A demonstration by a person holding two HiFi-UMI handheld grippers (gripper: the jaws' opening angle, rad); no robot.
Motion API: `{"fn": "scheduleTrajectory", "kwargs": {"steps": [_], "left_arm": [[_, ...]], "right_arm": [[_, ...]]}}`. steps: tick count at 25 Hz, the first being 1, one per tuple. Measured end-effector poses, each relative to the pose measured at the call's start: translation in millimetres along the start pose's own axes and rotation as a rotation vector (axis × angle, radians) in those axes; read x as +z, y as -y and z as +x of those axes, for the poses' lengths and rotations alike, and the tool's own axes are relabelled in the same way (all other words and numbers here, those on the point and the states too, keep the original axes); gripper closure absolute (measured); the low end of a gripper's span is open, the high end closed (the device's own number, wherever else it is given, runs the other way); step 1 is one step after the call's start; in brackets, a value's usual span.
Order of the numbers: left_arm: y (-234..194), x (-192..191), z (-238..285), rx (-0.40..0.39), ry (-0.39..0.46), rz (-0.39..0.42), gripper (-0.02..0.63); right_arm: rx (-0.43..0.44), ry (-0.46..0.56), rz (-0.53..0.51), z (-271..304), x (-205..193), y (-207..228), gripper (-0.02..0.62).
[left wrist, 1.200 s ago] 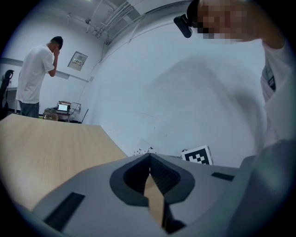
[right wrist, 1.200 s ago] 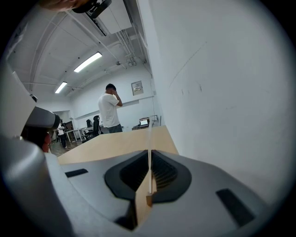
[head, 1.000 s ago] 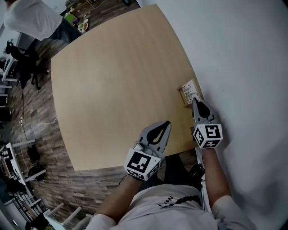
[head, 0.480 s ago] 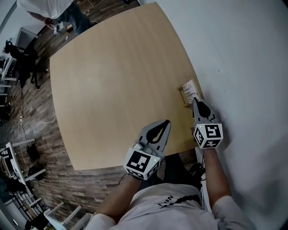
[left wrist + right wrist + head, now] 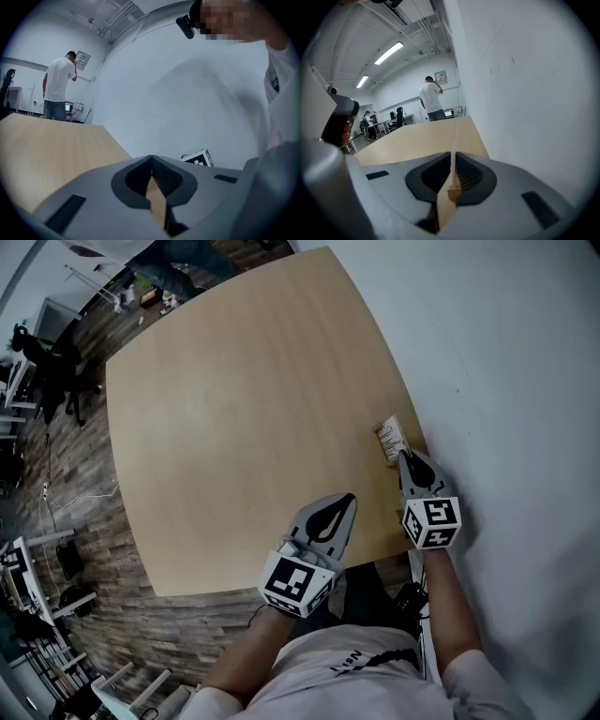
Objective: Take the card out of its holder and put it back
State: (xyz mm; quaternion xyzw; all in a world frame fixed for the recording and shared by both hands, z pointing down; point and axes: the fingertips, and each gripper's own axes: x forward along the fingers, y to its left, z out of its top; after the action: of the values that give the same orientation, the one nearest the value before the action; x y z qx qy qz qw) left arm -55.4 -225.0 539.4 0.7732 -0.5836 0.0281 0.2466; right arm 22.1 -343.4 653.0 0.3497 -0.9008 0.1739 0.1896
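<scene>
A white printed card (image 5: 389, 437) stands on edge at the right rim of the wooden table (image 5: 234, 399), just beyond my right gripper (image 5: 404, 457). In the right gripper view the card (image 5: 453, 150) runs edge-on straight between the jaws, with a small wooden piece of its holder (image 5: 453, 192) at its near end. My right gripper (image 5: 453, 176) is shut on the card. My left gripper (image 5: 346, 499) rests over the table's near edge, left of the right one. It (image 5: 151, 174) is shut with nothing in it.
A white wall (image 5: 506, 381) runs right along the table's right side, close to the card. A person in a white shirt (image 5: 58, 86) stands far beyond the table. The right gripper's marker cube (image 5: 198, 158) shows in the left gripper view.
The card lay flat and face up beside the right gripper's tip; now it is turned on edge. The right gripper has shifted slightly forward. The left gripper has stayed put.
</scene>
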Motion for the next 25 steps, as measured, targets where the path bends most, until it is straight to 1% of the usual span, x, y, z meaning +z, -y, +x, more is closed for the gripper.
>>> {"fn": "scheduleTrajectory", "kwargs": {"steps": [5, 11, 15, 17, 20, 25], "left_arm": [[2, -3, 0, -0.003, -0.001, -0.001, 0.593], [9, -2, -4, -0.007, -0.001, 0.009, 0.592], [17, 0, -13, -0.010, 0.009, 0.019, 0.592], [21, -2, -23, -0.017, 0.011, 0.028, 0.592], [24, -4, -42, -0.026, 0.014, 0.037, 0.592], [38, -13, -94, -0.052, 0.019, 0.059, 0.594]], "right_arm": [[-0.011, -0.002, -0.001, -4, -1, 2, 0.568], [-0.063, 0.014, -0.011, -24, 6, 6, 0.568], [-0.093, 0.041, -0.028, -46, 15, 1, 0.568], [-0.091, 0.060, -0.029, -58, 17, -11, 0.568], [-0.068, 0.081, -0.032, -75, 20, -41, 0.569], [-0.022, 0.134, -0.001, -124, 21, -109, 0.574]]}}
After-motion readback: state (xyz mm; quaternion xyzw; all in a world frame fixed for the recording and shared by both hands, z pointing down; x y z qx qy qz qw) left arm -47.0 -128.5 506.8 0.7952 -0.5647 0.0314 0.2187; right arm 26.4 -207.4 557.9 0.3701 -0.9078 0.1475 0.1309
